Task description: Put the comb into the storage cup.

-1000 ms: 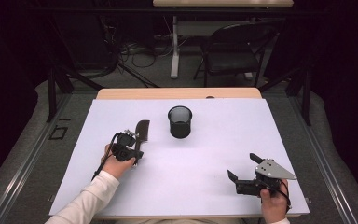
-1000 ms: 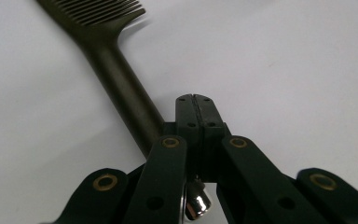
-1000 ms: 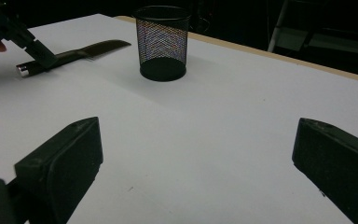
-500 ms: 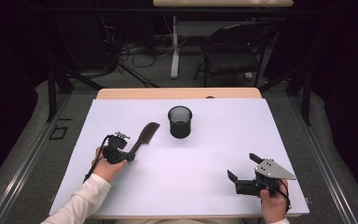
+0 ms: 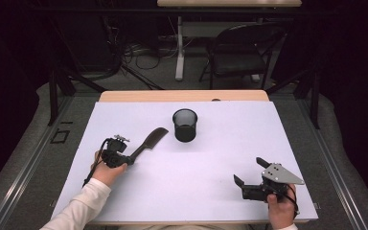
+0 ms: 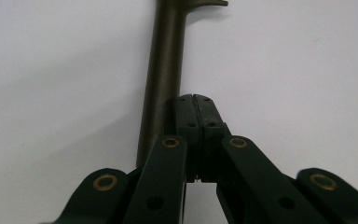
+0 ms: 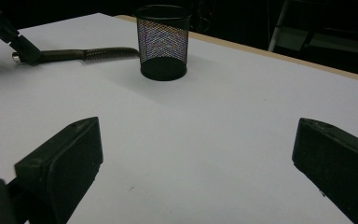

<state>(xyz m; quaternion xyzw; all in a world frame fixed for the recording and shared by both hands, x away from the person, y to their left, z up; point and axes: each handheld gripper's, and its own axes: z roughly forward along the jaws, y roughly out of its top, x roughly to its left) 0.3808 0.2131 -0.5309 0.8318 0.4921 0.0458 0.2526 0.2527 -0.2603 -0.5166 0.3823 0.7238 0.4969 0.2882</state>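
Nowhere legible writing: comb (image 5: pixel 149 141), cup (image 5: pixel 185 125).

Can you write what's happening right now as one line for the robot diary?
left gripper: shut, beside comb handle | right gripper: open, idle | mesh cup: upright, empty | comb: flat on table

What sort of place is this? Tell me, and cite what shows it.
Probably a lab or workshop set up for recording: a white-topped work table, black folding chair and tangled floor cables behind it, and dark surroundings.
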